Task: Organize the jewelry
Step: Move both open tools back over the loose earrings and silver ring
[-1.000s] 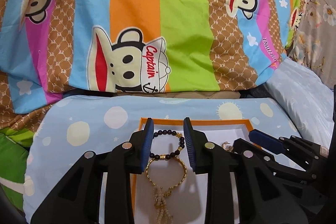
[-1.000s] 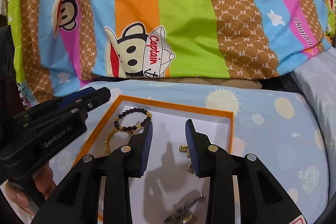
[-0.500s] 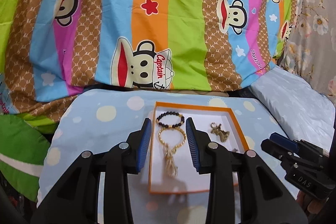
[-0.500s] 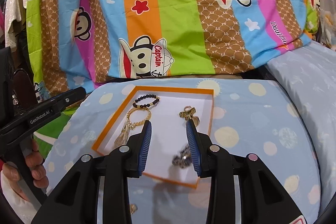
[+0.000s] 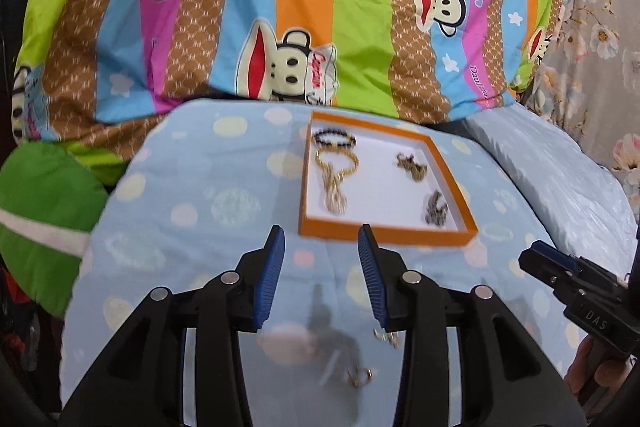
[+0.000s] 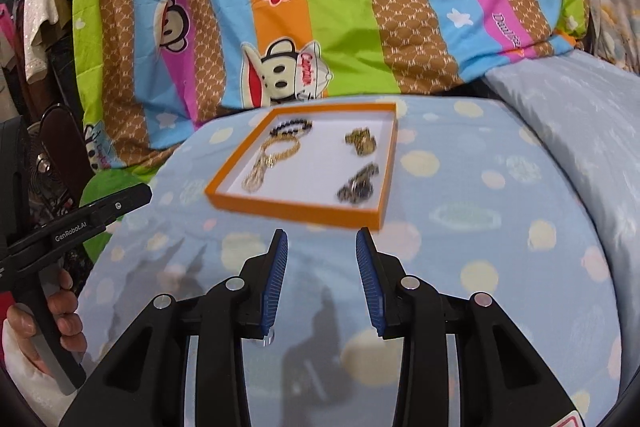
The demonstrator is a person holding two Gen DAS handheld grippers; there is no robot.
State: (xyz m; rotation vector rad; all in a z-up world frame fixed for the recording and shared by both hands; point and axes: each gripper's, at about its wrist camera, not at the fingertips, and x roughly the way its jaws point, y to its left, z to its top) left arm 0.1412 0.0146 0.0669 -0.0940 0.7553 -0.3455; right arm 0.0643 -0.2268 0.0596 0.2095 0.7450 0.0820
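Your tray (image 5: 384,233), orange-rimmed with a white floor, sits on the spotted blue cushion (image 5: 192,195), toward its far side. Inside: black bead bracelet (image 5: 334,138) at far left, touching the gold bracelet (image 5: 335,171) just nearer; gold clump (image 5: 411,166) far right; darker clump (image 5: 436,207) near right. Two small pieces lie loose on the cushion near you: a ring (image 5: 360,375) and a silvery bit (image 5: 387,335).

Your left gripper (image 5: 321,269) hangs short of the tray's near edge; its jaws have just been opening, nothing between them. Your right gripper (image 6: 322,277) likewise stands parted and empty. Striped monkey quilt (image 6: 320,7) beyond.
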